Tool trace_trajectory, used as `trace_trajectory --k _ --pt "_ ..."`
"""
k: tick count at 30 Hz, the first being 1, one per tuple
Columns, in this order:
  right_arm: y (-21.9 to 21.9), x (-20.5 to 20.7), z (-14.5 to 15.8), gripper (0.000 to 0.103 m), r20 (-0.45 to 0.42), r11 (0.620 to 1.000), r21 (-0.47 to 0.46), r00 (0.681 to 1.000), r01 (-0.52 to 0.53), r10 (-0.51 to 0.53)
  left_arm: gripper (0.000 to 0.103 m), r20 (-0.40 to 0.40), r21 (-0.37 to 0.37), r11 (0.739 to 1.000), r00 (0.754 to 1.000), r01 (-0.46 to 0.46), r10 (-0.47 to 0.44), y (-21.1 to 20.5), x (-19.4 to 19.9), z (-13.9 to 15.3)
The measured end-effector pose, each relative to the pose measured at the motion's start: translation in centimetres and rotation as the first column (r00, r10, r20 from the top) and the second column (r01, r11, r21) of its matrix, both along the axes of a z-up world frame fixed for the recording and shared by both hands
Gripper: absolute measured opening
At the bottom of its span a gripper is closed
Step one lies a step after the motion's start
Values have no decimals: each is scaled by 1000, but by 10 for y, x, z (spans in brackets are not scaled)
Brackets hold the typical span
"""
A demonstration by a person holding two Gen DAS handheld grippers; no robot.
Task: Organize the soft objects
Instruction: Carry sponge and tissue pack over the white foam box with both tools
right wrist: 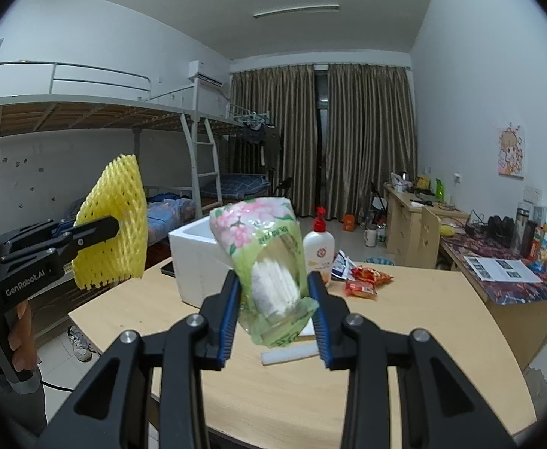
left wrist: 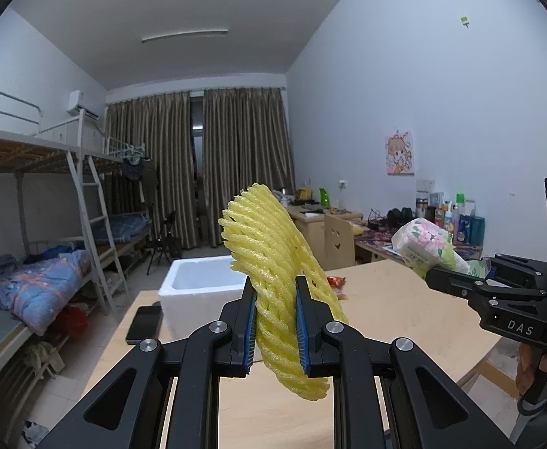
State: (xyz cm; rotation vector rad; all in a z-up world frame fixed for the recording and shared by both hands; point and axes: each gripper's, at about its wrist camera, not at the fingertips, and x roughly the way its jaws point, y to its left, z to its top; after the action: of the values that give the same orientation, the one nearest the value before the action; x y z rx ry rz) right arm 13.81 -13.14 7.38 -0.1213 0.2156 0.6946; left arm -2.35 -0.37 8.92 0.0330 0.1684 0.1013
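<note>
My left gripper (left wrist: 275,321) is shut on a yellow foam net sleeve (left wrist: 273,262) and holds it upright above the wooden table (left wrist: 404,318). It also shows in the right wrist view (right wrist: 112,224), at the left. My right gripper (right wrist: 275,318) is shut on a green floral tissue pack (right wrist: 269,258), held above the table (right wrist: 423,336). The pack shows in the left wrist view (left wrist: 427,243), at the right. A white foam box (left wrist: 202,292) stands open on the table's far left side; it also shows in the right wrist view (right wrist: 198,262).
A black phone (left wrist: 144,323) lies left of the box. A lotion bottle (right wrist: 320,243), red snack packets (right wrist: 367,278) and a white foam strip (right wrist: 290,355) are on the table. A cluttered desk (right wrist: 498,262) runs along the right wall. Bunk beds (left wrist: 30,243) stand at the left.
</note>
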Motion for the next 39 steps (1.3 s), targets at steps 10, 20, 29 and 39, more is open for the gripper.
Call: trace_trajectory --k 10,20,29,39 --pt "21 -5 4 40 18 997 -3 997 -78 78 19 21 4 997 997 -74 74 12 -17 4" --pt "49 0 1 40 8 989 -14 989 -150 150 19 -7 -5 993 993 -118 118 32 -6 2" --pt "69 18 2 40 -12 985 -28 985 -171 170 19 -24 -11 993 992 -120 120 43 15 2" --pt "89 43 4 40 -31 982 -42 983 -184 182 19 -43 -13 992 991 -124 123 63 48 -1"
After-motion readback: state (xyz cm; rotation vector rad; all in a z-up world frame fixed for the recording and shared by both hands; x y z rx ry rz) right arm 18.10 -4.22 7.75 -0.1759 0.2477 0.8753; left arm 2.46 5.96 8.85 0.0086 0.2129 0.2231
